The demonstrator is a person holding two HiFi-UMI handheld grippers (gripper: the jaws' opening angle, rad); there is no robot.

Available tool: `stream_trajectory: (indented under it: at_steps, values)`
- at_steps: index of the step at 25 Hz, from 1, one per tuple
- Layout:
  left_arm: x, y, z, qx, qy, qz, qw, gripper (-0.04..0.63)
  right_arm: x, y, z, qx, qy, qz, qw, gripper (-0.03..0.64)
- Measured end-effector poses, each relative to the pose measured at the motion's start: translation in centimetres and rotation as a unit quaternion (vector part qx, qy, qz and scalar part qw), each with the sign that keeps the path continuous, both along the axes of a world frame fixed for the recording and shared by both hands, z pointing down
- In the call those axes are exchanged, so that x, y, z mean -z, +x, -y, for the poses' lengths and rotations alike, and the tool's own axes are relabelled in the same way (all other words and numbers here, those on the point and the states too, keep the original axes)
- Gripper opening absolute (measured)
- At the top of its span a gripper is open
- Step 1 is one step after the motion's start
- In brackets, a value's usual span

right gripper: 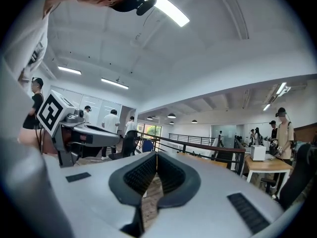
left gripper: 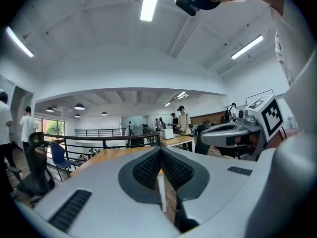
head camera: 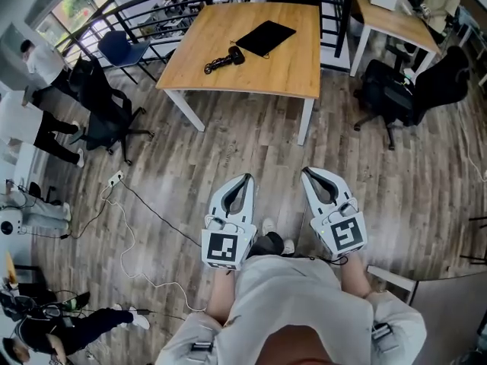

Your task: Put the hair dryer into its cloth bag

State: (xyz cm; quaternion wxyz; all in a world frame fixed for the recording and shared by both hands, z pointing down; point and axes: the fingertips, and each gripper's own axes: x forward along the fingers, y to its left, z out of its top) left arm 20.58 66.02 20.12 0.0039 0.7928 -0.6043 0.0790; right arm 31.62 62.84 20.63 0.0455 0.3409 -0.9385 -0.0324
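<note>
A black hair dryer [head camera: 223, 61] lies on the wooden table [head camera: 289, 59] ahead of me, and its flat black cloth bag [head camera: 265, 36] lies just beyond it to the right. My left gripper [head camera: 247, 179] and right gripper [head camera: 305, 172] are held side by side over the floor, well short of the table, both shut with nothing between the jaws. In the left gripper view the left gripper [left gripper: 160, 150] points level at the table's edge [left gripper: 106, 154]. In the right gripper view the right gripper [right gripper: 156, 153] points toward the railing [right gripper: 198, 146], and the table shows behind its tips.
Black office chairs stand left [head camera: 103, 112] and right [head camera: 403, 90] of the table, plus a blue chair [head camera: 122, 49] by the railing. A second desk [head camera: 396, 21] is at the back right. A power strip and cables [head camera: 122, 204] trail over the floor at left. People stand around.
</note>
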Motion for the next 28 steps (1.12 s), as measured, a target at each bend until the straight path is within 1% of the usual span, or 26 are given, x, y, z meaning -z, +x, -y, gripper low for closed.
stream_trajectory:
  at_steps: [6,17,23,28]
  values:
    - [-0.3,-1.7,3.9,-0.016,0.002,-0.002,0.9999,0.02,-0.3,-1.7,3.6,-0.015,0.003,-0.011,1.0,0.021]
    - [-0.3,-6.7,9.9,-0.027,0.001,-0.008,0.9996,0.02,-0.2,-6.5,9.1,-0.033,0.006,-0.024,0.999,0.021]
    - [-0.9,-8.1,12.4,-0.039,-0.004,-0.01,0.9992,0.02,-0.7,-8.3,11.3,-0.04,0.004,-0.025,0.999,0.021]
    - [-0.9,-9.1,14.5,-0.038,-0.009,-0.01,0.9992,0.02,-0.9,-9.2,13.3,-0.041,-0.009,-0.03,0.999,0.021]
